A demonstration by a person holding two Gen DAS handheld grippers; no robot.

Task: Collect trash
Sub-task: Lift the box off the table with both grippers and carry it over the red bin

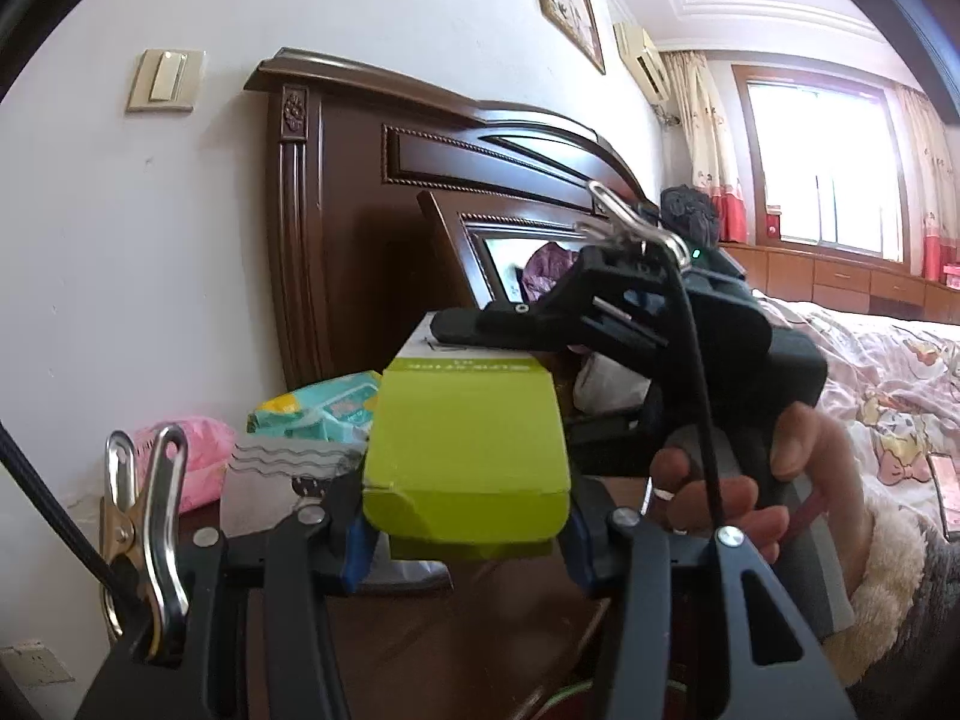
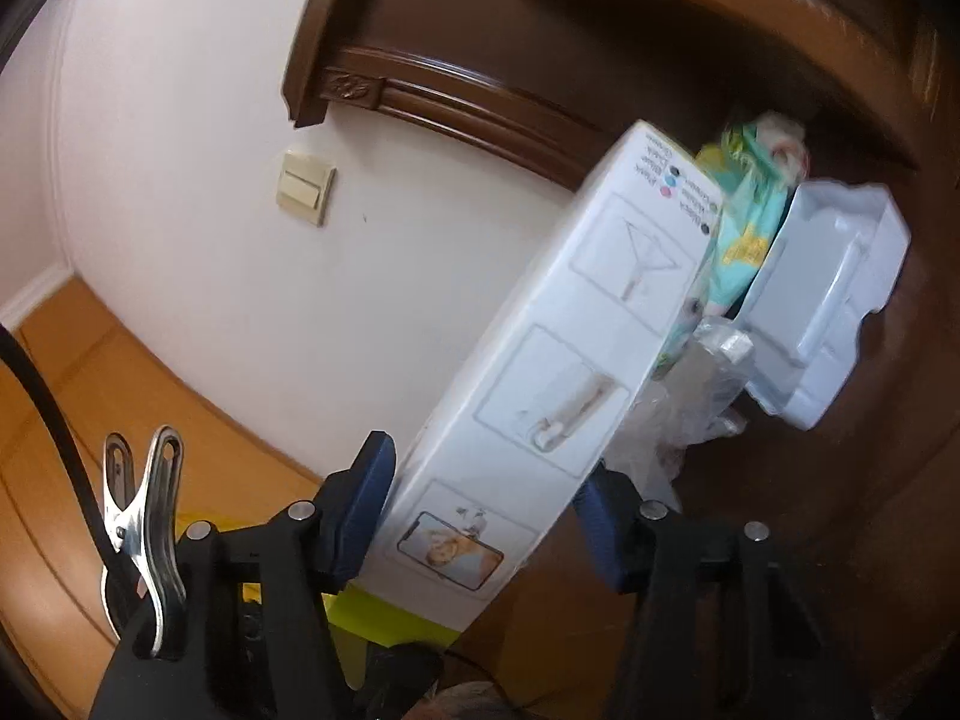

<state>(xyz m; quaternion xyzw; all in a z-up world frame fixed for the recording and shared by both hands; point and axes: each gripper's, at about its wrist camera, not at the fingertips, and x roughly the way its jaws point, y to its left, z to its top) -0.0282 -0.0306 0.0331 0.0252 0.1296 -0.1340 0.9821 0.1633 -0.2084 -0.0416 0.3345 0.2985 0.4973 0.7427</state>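
Your left gripper's (image 1: 465, 531) fingers clamp the green end of the carton (image 1: 468, 450) while your right gripper's (image 2: 480, 525) fingers bracket its white printed side, both holding it above the dark wooden nightstand (image 1: 420, 618) beside the headboard (image 1: 336, 180).

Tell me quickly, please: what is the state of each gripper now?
Left gripper: closed on the green end of the box.
Right gripper: around the box's white side; whether its pads press cannot be told.

box lettering (image 1: 465, 367) blurred, wet-wipes pack (image 2: 741, 222) partly hidden behind the box (image 2: 540, 372) — person's hand (image 1: 720, 480) half covered
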